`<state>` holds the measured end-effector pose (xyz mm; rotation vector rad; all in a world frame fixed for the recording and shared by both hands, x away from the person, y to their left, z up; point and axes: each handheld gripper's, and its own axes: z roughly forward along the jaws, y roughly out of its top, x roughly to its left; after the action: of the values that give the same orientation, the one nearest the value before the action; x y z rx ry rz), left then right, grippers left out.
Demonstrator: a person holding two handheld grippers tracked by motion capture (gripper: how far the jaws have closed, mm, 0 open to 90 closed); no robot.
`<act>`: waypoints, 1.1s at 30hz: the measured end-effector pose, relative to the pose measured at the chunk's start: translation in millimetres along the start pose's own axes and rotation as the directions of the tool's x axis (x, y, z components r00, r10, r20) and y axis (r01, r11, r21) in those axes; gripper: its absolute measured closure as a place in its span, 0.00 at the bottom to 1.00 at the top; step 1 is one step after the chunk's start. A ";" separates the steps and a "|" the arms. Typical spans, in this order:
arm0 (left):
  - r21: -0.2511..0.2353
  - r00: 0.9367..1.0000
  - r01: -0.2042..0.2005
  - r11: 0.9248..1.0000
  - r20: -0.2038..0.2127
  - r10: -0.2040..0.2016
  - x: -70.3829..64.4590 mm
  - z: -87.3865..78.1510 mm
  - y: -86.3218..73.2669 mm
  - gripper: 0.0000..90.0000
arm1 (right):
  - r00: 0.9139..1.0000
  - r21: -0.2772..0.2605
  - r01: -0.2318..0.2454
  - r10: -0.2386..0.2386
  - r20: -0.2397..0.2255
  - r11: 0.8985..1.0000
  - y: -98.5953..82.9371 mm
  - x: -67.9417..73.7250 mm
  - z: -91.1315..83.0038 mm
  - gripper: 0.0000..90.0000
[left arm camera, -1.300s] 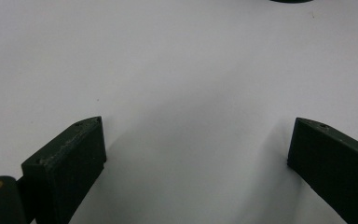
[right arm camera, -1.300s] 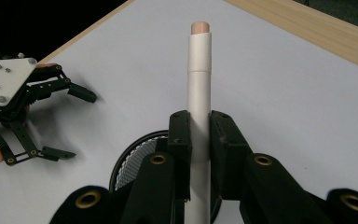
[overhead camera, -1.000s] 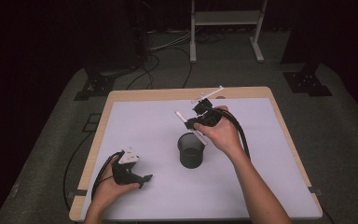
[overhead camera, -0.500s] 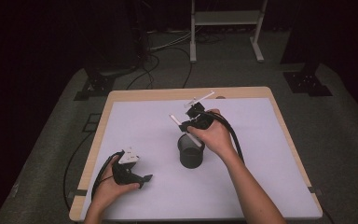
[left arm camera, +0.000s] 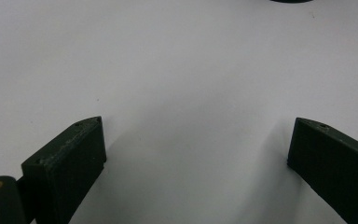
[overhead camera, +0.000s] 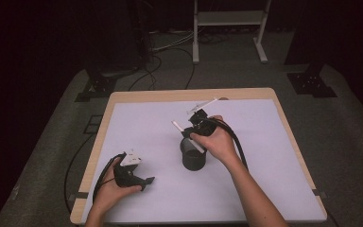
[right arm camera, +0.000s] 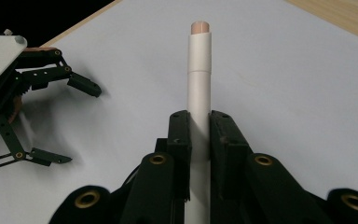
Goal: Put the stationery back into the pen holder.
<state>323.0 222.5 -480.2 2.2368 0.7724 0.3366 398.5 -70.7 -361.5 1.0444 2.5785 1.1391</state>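
A white pen (right arm camera: 199,70) with a pinkish tip stands out between the jaws of my right gripper (right arm camera: 199,117), which is shut on it. In the high view the right gripper (overhead camera: 189,134) hangs just above the far rim of a black cup (overhead camera: 192,160) at the table's middle, and the pen (overhead camera: 179,127) slants to the far left. My left gripper (overhead camera: 139,176) rests on the table near the front left corner. Its jaws stand wide apart over bare white surface, so the left gripper (left arm camera: 196,140) is open with nothing in it. The left gripper (right arm camera: 70,121) also lies beyond the pen.
The white sheet (overhead camera: 264,156) covers the table, with a wooden rim (overhead camera: 170,96) along the far side. The cup's edge (left arm camera: 286,1) peeks in at the top of the left gripper view. Cables and a white stand (overhead camera: 227,28) lie on the dark floor behind.
My right gripper has carried the pen a little left and nearer, over the cup. The left gripper has stayed put.
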 end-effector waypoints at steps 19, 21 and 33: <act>0.000 1.000 0.000 1.000 0.001 0.000 0.1 0.0 0.0 0.04 | 1.000 0.011 0.015 -0.015 0.008 1.000 -2.1 0.1 1.0 0.84; 0.000 1.000 0.000 1.000 0.001 0.000 0.0 0.0 0.0 0.04 | 1.000 0.010 0.015 -0.015 0.008 1.000 -2.5 -0.1 0.4 0.84; -0.001 1.000 -0.001 1.000 0.000 0.001 0.0 0.1 0.0 0.04 | 0.999 -0.004 0.023 -0.022 0.034 1.000 -6.9 -6.7 -19.4 0.79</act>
<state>323.0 222.5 -480.3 2.2369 0.7708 0.3373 392.5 -90.0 -353.6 1.0221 2.5546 1.1112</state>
